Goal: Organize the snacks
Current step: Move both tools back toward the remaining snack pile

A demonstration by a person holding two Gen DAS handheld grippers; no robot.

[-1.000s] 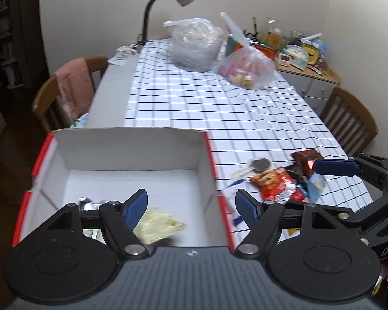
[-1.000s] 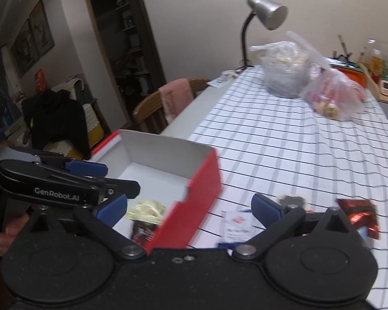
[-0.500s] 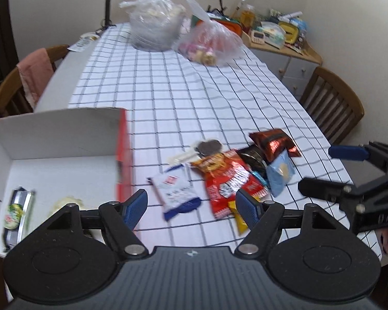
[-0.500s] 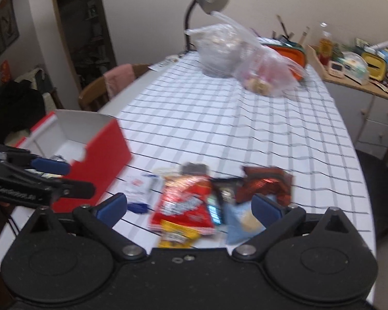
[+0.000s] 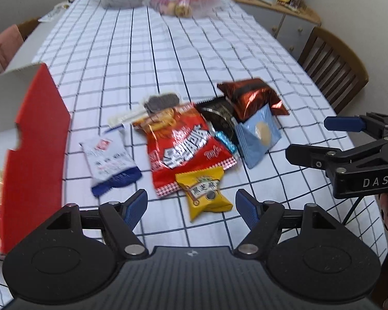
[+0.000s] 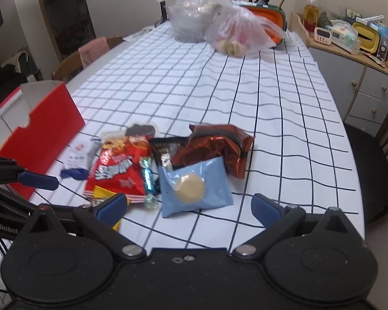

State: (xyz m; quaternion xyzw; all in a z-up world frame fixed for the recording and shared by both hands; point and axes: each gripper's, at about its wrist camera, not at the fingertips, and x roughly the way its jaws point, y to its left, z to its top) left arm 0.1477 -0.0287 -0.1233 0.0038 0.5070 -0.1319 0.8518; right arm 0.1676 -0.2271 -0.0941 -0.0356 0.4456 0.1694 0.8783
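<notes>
A pile of snacks lies on the checked tablecloth: a big red bag (image 5: 186, 144), a yellow packet (image 5: 207, 193), a white-and-blue packet (image 5: 108, 160), a light blue packet (image 5: 258, 134) (image 6: 194, 186) and a copper foil bag (image 5: 253, 95) (image 6: 219, 149). My left gripper (image 5: 191, 206) is open and empty just in front of the yellow packet. My right gripper (image 6: 188, 206) is open and empty just in front of the light blue packet. The red box (image 5: 36, 139) (image 6: 38, 134) stands at the left with a pale snack inside.
Two plastic bags (image 6: 219, 28) and a lamp base stand at the table's far end. A cluttered sideboard (image 6: 354, 59) and a wooden chair (image 5: 333, 69) are at the right. Another chair with a pink cloth (image 6: 90, 51) is at the left.
Both grippers have swung right from the red box to the snack pile and closed in on it. Both stay open and empty.
</notes>
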